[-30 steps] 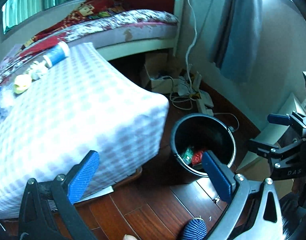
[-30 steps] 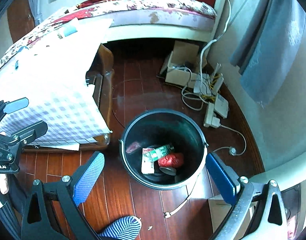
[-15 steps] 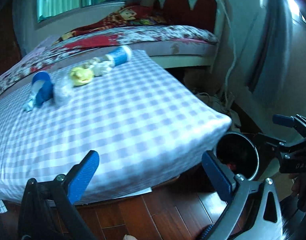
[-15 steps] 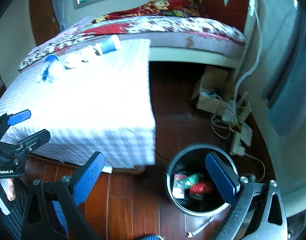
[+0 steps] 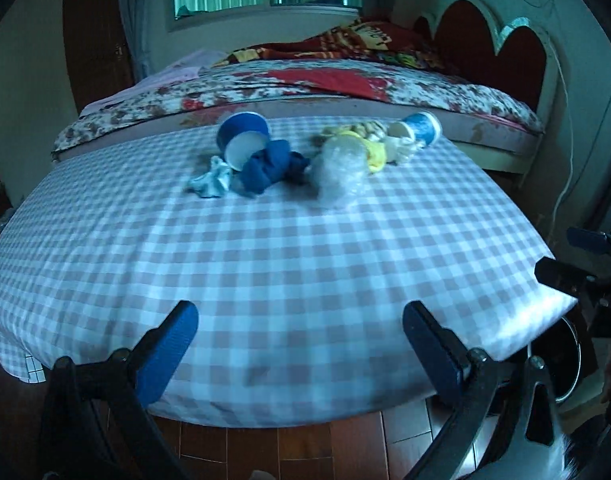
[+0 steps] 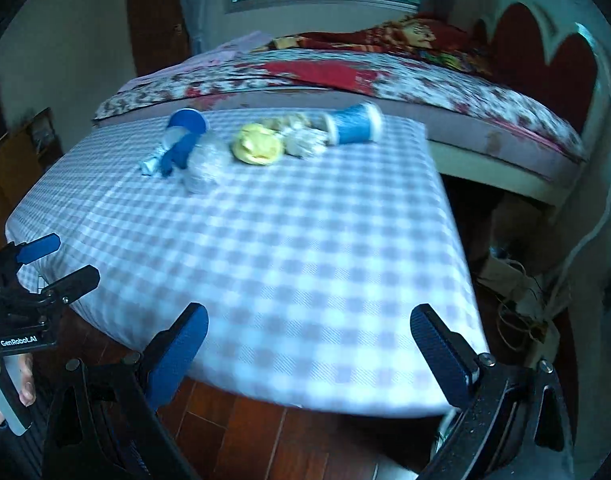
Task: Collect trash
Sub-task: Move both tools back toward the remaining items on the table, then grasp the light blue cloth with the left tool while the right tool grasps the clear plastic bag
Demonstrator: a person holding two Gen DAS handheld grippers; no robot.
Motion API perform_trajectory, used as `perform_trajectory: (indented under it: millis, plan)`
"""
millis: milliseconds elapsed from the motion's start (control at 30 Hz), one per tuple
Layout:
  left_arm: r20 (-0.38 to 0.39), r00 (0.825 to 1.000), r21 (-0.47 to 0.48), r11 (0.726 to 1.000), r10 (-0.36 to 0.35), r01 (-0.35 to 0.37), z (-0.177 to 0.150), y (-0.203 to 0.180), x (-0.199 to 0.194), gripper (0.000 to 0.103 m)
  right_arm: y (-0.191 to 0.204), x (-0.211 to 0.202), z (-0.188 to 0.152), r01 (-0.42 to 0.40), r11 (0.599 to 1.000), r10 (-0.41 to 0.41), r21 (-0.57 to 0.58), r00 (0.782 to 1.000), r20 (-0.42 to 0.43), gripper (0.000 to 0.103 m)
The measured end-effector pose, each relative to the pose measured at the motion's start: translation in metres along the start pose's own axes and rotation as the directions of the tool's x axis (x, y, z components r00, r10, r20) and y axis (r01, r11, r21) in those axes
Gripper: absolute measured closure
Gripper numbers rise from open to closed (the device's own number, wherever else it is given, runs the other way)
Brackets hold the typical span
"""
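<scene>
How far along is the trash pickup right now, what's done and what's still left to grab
Done: nothing these views can confirm; only the bin's rim peeks past the table's corner, its contents hidden. In hand: nothing; the left gripper and right gripper are both open and empty, short of the pile. Left: the blue cup, blue rag, clear plastic wad, yellow wad and second cup on the checkered tablecloth.

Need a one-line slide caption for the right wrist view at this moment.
Right gripper open and empty, facing a checked table with two blue cups, a yellow wad and other trash along its far edge.
</scene>
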State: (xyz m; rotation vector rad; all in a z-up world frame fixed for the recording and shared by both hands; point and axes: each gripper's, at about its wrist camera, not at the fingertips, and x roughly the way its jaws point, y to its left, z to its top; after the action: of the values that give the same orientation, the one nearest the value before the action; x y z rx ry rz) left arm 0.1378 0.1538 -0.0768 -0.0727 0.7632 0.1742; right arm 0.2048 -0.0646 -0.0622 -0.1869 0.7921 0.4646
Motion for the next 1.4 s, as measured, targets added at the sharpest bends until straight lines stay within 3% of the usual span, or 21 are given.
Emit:
perform_trajectory:
  millis: [133, 300, 500, 600, 700, 767, 833, 1000, 1133, 1200, 1233, 1400]
  plan:
    - [-0.017, 0.999, -0.067, 0.997, 0.036, -0.037, 0.014, 0.040, 0.022, 0.002, 0.035, 0.033, 0.033, -0.038, 0.999, 0.038, -0.040, 0.999, 0.000, 0.001]
    - [-0.024, 0.999, -0.103, 0.994, 0.027, -0.029, 0.038, 0.072, 0.055, 0.007, 0.065, 0.083, 0.069, -0.064, 0.996, 0.064, -0.056, 0.998, -0.008, 0.003]
    - [-0.045, 0.999, -0.135, 0.991, 0.013, -0.019, 0.064, 0.102, 0.100, 0.016, 0.078, 0.137, 0.099, -0.114, 0.993, 0.113, -0.026, 0.993, -0.031, 0.015]
    - [-0.064, 0.998, -0.136, 0.991, -0.015, 0.006, 0.074, 0.109, 0.123, 0.026, 0.087, 0.158, 0.108, -0.136, 0.990, 0.135, -0.026, 0.990, -0.044, 0.023]
    - [-0.088, 0.995, -0.124, 0.992, -0.036, 0.025, 0.085, 0.112, 0.144, 0.036, 0.089, 0.174, 0.115, -0.107, 0.994, 0.105, -0.028, 0.993, -0.051, 0.029]
    - [-0.096, 0.994, -0.137, 0.990, -0.050, 0.037, 0.091, 0.115, 0.153, 0.037, 0.085, 0.180, 0.118, -0.103, 0.995, 0.102, -0.013, 0.993, -0.054, 0.034]
    - [-0.109, 0.992, -0.141, 0.989, -0.064, 0.048, 0.094, 0.115, 0.160, 0.037, 0.081, 0.184, 0.121, -0.106, 0.994, 0.106, 0.004, 0.993, -0.053, 0.046]
    - [-0.129, 0.989, -0.127, 0.990, -0.071, 0.055, 0.100, 0.114, 0.174, 0.050, 0.082, 0.189, 0.122, -0.116, 0.993, 0.116, 0.008, 0.991, -0.060, 0.054]
    - [-0.123, 0.989, -0.149, 0.987, -0.080, 0.061, 0.101, 0.121, 0.174, 0.072, 0.081, 0.187, 0.121, -0.120, 0.992, 0.121, 0.026, 0.991, -0.052, 0.058]
    - [-0.115, 0.990, -0.171, 0.983, -0.082, 0.061, 0.097, 0.127, 0.168, 0.092, 0.079, 0.181, 0.119, -0.118, 0.992, 0.120, 0.038, 0.992, -0.045, 0.059]
    - [-0.111, 0.991, -0.178, 0.982, -0.078, 0.057, 0.093, 0.130, 0.162, 0.094, 0.078, 0.179, 0.118, -0.120, 0.992, 0.122, 0.043, 0.992, -0.042, 0.059]
    - [-0.094, 0.994, -0.151, 0.988, -0.051, 0.036, 0.076, 0.131, 0.139, 0.095, 0.075, 0.162, 0.108, -0.140, 0.989, 0.141, 0.042, 0.990, -0.022, 0.060]
